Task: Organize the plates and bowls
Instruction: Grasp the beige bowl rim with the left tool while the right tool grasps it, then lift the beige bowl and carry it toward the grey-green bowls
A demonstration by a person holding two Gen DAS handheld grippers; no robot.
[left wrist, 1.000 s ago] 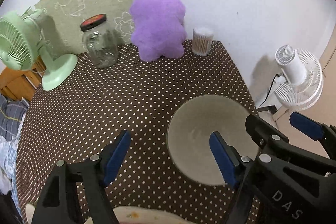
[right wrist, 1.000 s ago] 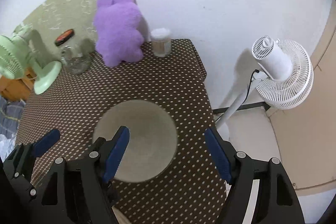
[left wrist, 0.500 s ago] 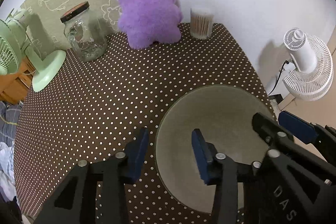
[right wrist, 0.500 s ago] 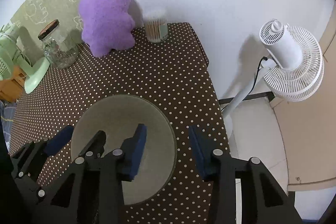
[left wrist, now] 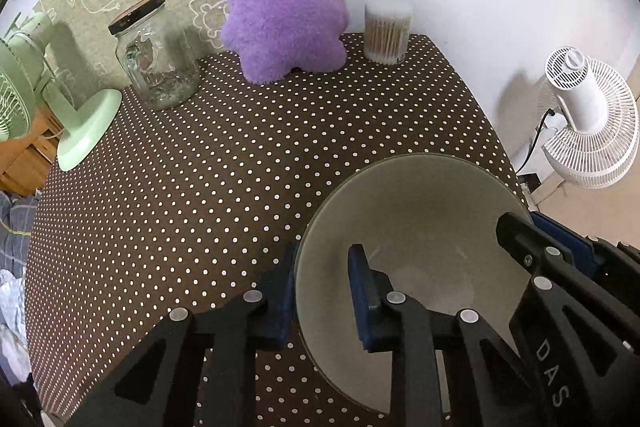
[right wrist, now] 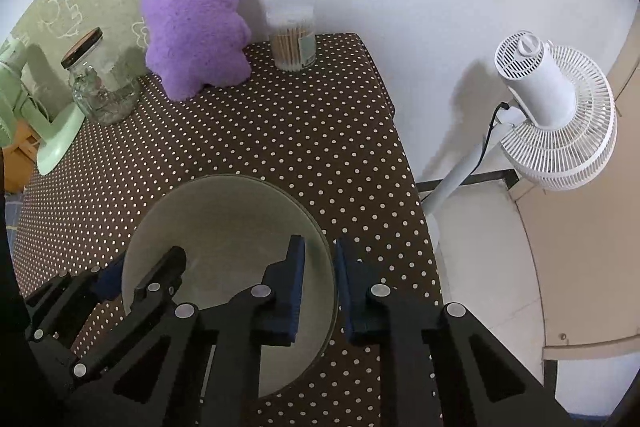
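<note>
The bowl's point(left wrist: 420, 223) near edge is hidden behind both claws. The left claw point(left wrist: 322, 291) is clenched on its left rim, one pad inside, one outside; the right claw point(right wrist: 320, 287) grips the right rim likewise. The bowl, smooth, round and pale grey-green, sits near the right edge of the table point(left wrist: 200, 187), which wears brown polka-dot cloth.

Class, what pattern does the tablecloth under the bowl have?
The tablecloth is dark brown with small white polka dots, clearest in the left wrist view.
</note>
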